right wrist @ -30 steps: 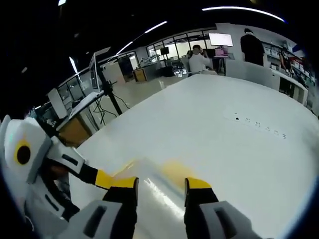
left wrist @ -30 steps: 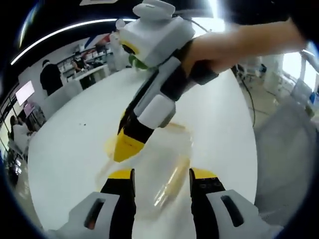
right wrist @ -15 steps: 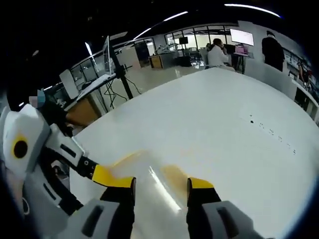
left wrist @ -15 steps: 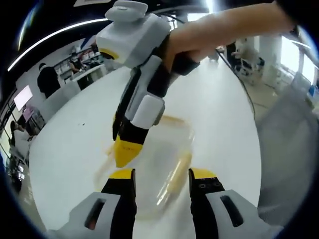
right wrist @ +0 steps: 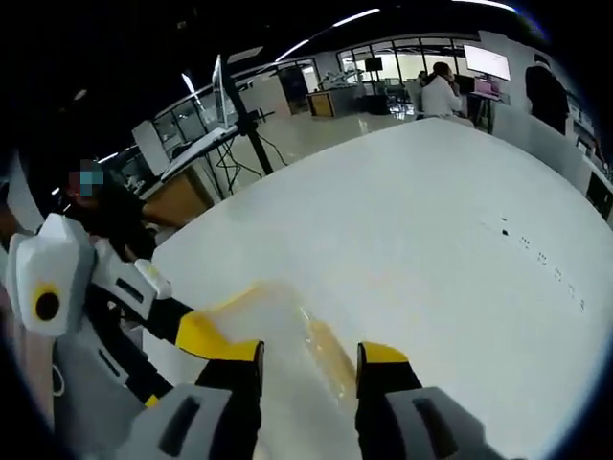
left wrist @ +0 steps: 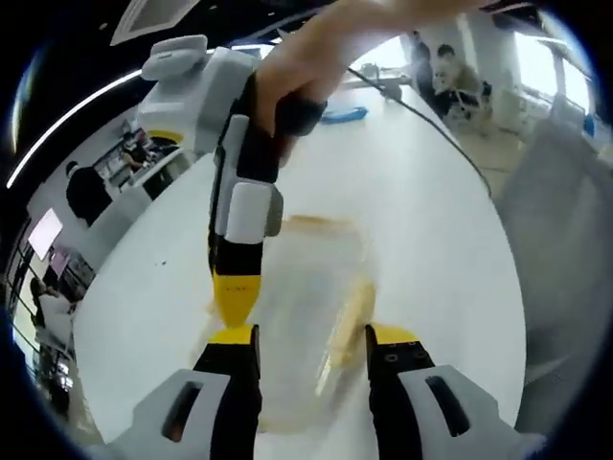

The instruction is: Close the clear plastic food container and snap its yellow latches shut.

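The clear plastic container [left wrist: 306, 287] lies blurred on the white table [left wrist: 431, 230], just ahead of my left gripper [left wrist: 311, 335], whose jaws stand open and apart. A yellow latch [left wrist: 350, 311] runs along its right side. My right gripper [left wrist: 235, 297], held by a hand [left wrist: 306, 67], comes down from above with its yellow tip at the container's left edge. In the right gripper view, my right gripper [right wrist: 308, 353] is open over the container [right wrist: 287, 326] and a yellow latch [right wrist: 330, 350]. The left gripper's yellow fingertip [right wrist: 206, 335] reaches in from the left.
The white table [right wrist: 450, 220] stretches wide beyond the container. A cable [left wrist: 431, 125] and a blue item [left wrist: 340, 113] lie at its far side. A tripod stand [right wrist: 239, 115], desks and seated people [right wrist: 442, 91] are past the table's edge.
In the left gripper view, the right gripper has swung left and stands steeper, its tip now at the container's left edge. Both cameras have shifted; the container sits closer between the jaws.
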The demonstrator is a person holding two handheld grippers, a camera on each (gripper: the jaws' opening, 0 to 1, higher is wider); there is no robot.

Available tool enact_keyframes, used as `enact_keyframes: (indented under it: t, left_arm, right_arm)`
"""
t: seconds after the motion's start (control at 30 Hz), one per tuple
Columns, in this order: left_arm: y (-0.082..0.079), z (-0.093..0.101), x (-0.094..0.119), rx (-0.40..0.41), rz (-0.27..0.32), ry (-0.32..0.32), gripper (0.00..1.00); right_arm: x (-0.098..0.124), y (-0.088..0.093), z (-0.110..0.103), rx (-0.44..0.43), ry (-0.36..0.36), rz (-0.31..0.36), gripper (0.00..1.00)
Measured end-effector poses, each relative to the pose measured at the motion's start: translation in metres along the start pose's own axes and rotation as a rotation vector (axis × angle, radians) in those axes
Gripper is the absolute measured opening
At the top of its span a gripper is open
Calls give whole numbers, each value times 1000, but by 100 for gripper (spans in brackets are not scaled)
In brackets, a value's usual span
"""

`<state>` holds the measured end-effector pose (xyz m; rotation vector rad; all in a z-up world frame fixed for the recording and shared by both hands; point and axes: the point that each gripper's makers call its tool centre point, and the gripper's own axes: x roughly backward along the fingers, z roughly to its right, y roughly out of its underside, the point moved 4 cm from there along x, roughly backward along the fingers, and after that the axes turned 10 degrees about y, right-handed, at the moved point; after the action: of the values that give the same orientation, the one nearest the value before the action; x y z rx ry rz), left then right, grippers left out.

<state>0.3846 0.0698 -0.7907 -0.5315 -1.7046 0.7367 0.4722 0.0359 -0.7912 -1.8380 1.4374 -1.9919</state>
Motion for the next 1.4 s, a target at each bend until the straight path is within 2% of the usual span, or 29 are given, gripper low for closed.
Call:
enact_keyframes:
  t: [0.13,0.43,0.63,0.87,1.07,1.13,1.27,1.4]
  left_arm:
    - [-1,1,-1,-16,10,22,42]
    - [0,-1,0,9,16,27,40]
    - [1,-1,0,14,31,26,39]
    - [0,-2,-1,21,13,19,38]
    - [-1,3,-9,-21,-11,-40,37]
    - [-4,1,-7,11,-17,-19,37]
    - [-1,-1,-8,-3,-32,-20,37]
    - [-2,-3,-6,-9,-44,-31,37]
  right_arm:
    - [1,1,-4,34,-84,-50,32]
    - [-3,-3,-3,88,-137,-111,29]
    - [-3,-2,-3,97,-155,-122,28]
    - [-3,-2,-2,98,-177,-142,27]
    - [-3,1,4,49,-209,-172,23]
    - [-4,0,3,58,-216,-169,23]
    - [-7,1,6,38,-244,-173,23]
    - [-7,0,5,18,-287,-210,22]
